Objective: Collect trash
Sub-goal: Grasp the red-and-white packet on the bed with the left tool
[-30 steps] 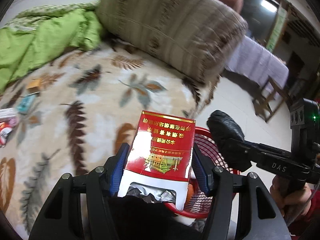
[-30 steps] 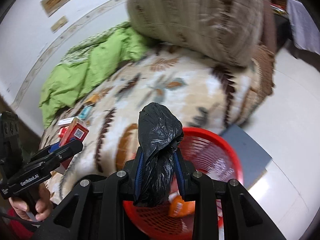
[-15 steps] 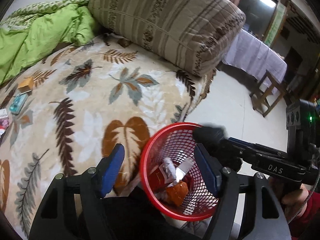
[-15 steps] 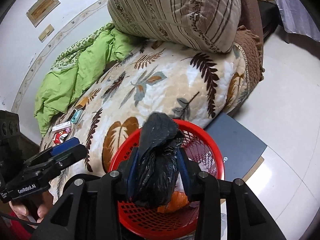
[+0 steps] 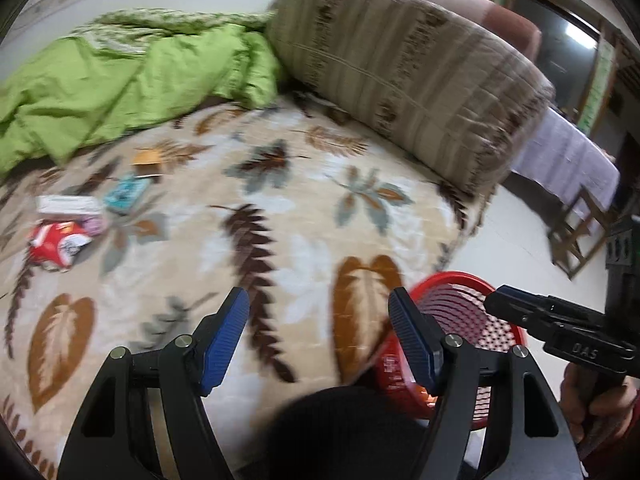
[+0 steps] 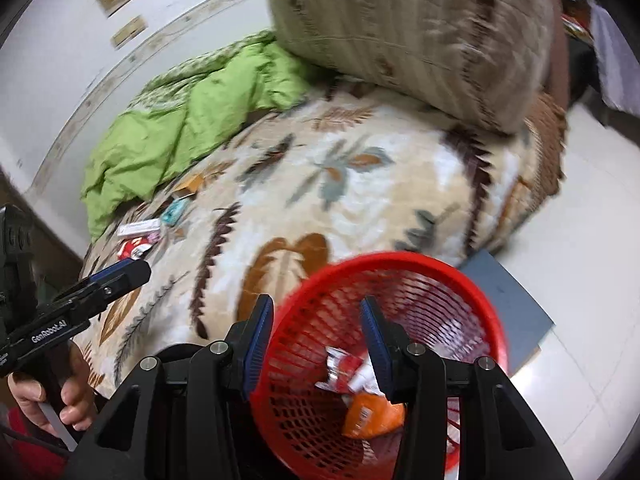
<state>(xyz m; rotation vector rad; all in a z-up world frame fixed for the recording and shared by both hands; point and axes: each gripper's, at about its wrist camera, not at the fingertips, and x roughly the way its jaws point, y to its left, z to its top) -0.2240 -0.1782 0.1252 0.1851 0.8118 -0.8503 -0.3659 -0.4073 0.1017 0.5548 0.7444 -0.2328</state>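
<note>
Several scraps of trash (image 5: pixel 66 226) lie on the bed (image 5: pixel 280 216), far left of the red basket (image 6: pixel 384 276). Left tool (image 5: pixel 320 340): spread, empty. Right tool (image 6: pixel 318 344): empty over the basket, jaws opening. Next pick is best made squarely across one flat packet, clear of the blanket pile.
</note>
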